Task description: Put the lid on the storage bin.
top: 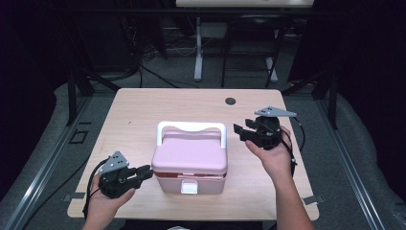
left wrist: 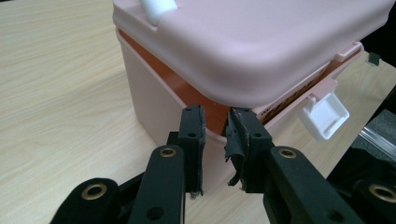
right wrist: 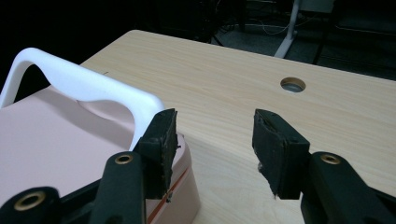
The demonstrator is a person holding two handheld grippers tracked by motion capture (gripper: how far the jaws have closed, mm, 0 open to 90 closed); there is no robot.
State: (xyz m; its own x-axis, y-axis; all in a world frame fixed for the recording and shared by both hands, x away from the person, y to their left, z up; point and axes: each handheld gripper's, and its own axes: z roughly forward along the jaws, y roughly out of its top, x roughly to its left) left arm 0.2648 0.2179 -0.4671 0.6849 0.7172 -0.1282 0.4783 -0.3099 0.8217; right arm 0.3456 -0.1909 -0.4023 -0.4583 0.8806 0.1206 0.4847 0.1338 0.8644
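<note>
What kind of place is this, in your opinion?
Probably a lab or recording workspace, not a home: a bare wooden table with a cable hole, dark curtains around it, and loose cables on the floor beyond.

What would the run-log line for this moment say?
pink box: lid ajar, latch undone | left gripper: open, at box corner | right gripper: open, beside handle

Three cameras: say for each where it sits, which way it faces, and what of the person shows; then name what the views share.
High view: above the person's side, looking forward and down on the table; both forearms, left gripper and right gripper show.
Left gripper view: rides the left gripper, facing a near corner of the pink box, by its white latch.
Right gripper view: rides the right gripper, facing across the table, beside the white handle.
Shared: all three show the pink box and the wooden tabletop.
</note>
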